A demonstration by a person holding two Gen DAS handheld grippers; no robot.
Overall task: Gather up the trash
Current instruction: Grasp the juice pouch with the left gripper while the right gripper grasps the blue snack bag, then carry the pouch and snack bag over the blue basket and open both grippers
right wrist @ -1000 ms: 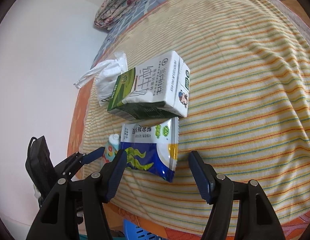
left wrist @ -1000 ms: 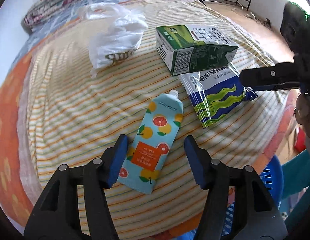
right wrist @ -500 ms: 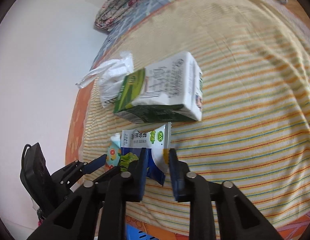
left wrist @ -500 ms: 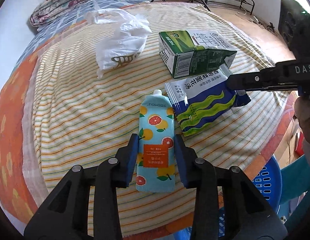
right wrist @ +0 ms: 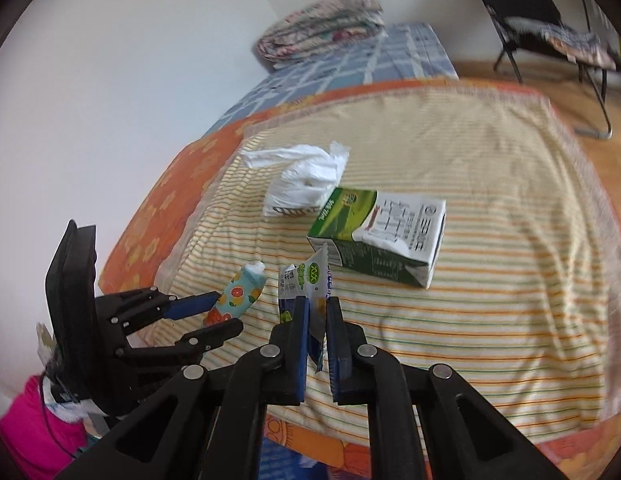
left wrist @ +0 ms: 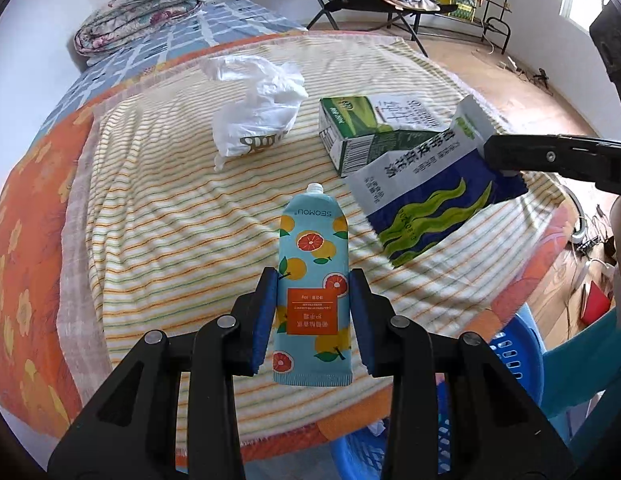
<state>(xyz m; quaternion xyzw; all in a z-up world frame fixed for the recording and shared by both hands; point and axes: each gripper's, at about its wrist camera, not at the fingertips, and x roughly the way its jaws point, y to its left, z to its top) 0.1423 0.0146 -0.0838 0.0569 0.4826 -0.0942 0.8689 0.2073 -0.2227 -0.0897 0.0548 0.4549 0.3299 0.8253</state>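
Four pieces of trash show on the striped blanket [left wrist: 158,216]: one fruit-print tube [left wrist: 313,280], one blue snack packet [left wrist: 426,196], one green milk carton [left wrist: 374,132] and one white plastic bag [left wrist: 258,120]. The left gripper [left wrist: 313,316] squeezes the tube near the blanket's front edge. The right gripper [right wrist: 317,332], jaws nearly pressed together, pinches the packet, tilted up beside the carton. The right wrist picture is blurry.

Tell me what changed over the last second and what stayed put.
The left tongs closed on the orange-print tube and raised it. The right tongs shut on the blue seaweed packet and lifted it, tilted, off the striped cloth. The milk carton and white plastic bag stayed where they lay.
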